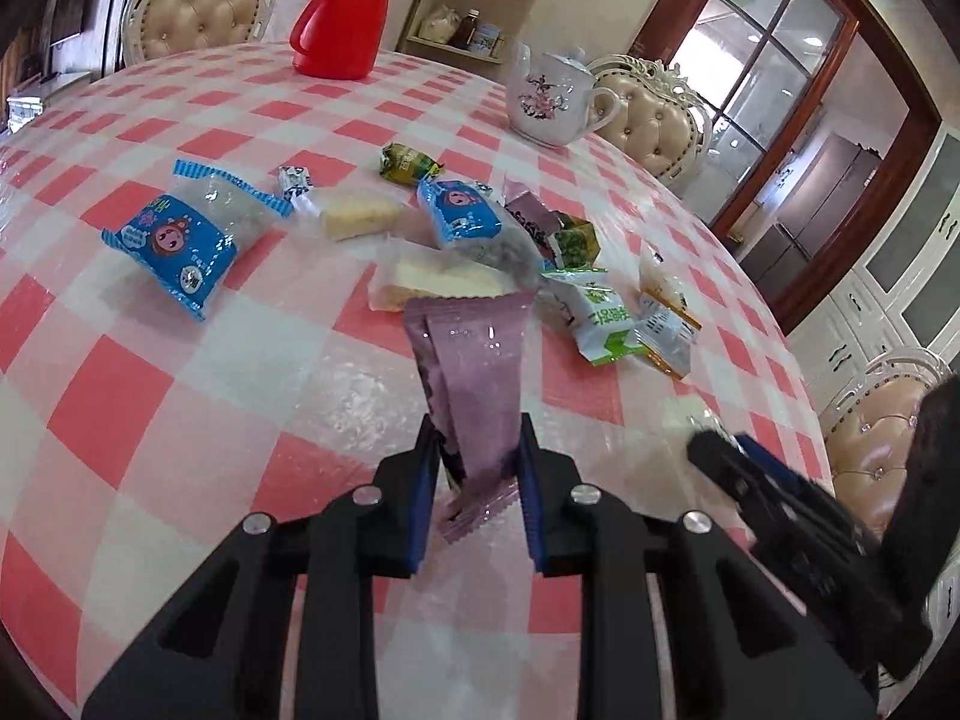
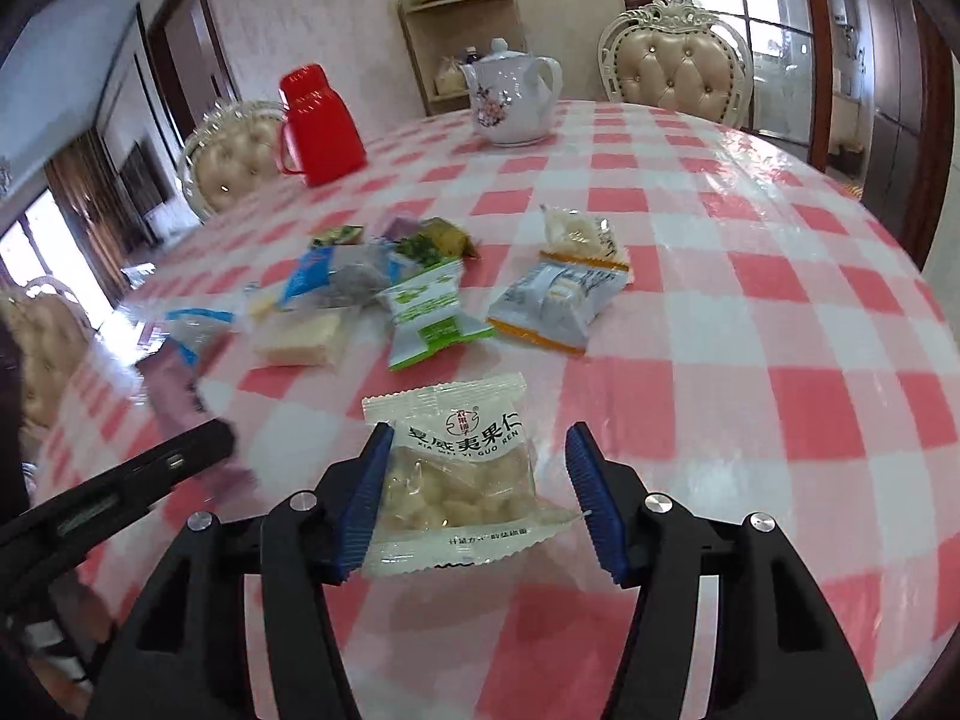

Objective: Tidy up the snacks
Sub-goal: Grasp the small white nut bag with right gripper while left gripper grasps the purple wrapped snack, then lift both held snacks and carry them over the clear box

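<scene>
My left gripper point(image 1: 477, 438) is shut on a purple snack packet point(image 1: 474, 360) and holds it upright above the checked table point(image 1: 180, 396). My right gripper point(image 2: 477, 450) is open, its fingers on either side of a clear packet of white nuts point(image 2: 459, 474) that lies on the table; the left pad point(image 2: 366, 492) touches its edge. Farther off lies a loose pile of snacks: blue packets point(image 1: 174, 246), pale bars point(image 1: 360, 213), a green-white packet point(image 2: 429, 315) and a grey-orange packet point(image 2: 555, 300). The right gripper shows at the right of the left wrist view point(image 1: 780, 498).
A red thermos jug point(image 1: 339, 15) and a white floral teapot point(image 1: 549, 96) stand at the far side of the table. Padded chairs point(image 2: 678, 60) surround it. A wooden shelf point(image 1: 474, 0) stands against the wall behind.
</scene>
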`<state>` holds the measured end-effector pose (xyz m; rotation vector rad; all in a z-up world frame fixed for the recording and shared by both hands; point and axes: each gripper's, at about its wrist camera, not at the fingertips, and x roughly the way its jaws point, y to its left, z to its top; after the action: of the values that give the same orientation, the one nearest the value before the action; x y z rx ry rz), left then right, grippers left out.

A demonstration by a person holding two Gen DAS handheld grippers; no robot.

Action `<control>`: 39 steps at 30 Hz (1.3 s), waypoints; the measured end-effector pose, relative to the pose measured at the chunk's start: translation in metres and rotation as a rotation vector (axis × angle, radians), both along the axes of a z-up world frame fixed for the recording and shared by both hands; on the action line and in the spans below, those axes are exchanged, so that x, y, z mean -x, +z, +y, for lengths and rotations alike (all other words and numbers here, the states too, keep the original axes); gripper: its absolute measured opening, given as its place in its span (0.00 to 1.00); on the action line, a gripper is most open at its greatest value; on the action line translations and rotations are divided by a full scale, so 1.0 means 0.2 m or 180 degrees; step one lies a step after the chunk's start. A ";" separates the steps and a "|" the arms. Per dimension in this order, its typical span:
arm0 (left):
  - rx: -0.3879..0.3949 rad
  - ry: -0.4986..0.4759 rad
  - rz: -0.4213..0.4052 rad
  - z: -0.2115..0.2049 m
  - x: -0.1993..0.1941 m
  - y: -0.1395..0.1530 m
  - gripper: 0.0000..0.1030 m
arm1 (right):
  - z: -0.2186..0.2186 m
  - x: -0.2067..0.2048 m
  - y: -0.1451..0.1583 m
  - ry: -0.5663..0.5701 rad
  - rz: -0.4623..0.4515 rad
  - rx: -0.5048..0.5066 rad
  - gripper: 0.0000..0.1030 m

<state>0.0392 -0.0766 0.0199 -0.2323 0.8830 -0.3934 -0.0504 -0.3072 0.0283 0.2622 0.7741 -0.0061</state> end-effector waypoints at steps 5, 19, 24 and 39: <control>0.0119 0.0015 -0.0091 0.05 0.07 0.03 0.24 | 0.03 0.13 0.02 0.0071 -0.0082 -0.0375 0.56; 0.0307 0.0101 -0.0188 0.24 0.34 0.02 0.24 | 0.18 0.33 0.03 0.0327 -0.0100 -0.0788 0.56; 0.0253 0.0141 -0.0270 0.30 0.45 0.04 0.24 | 0.24 0.38 0.03 0.0409 -0.0104 -0.0782 0.56; -0.0147 0.0326 -0.0376 0.56 0.80 0.15 0.25 | 0.49 0.49 0.05 0.0780 -0.0058 -0.0760 0.56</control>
<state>-0.1210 0.0349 0.0505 -0.2087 0.7599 -0.2882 -0.1481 -0.2102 0.0374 0.3917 0.7850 0.3212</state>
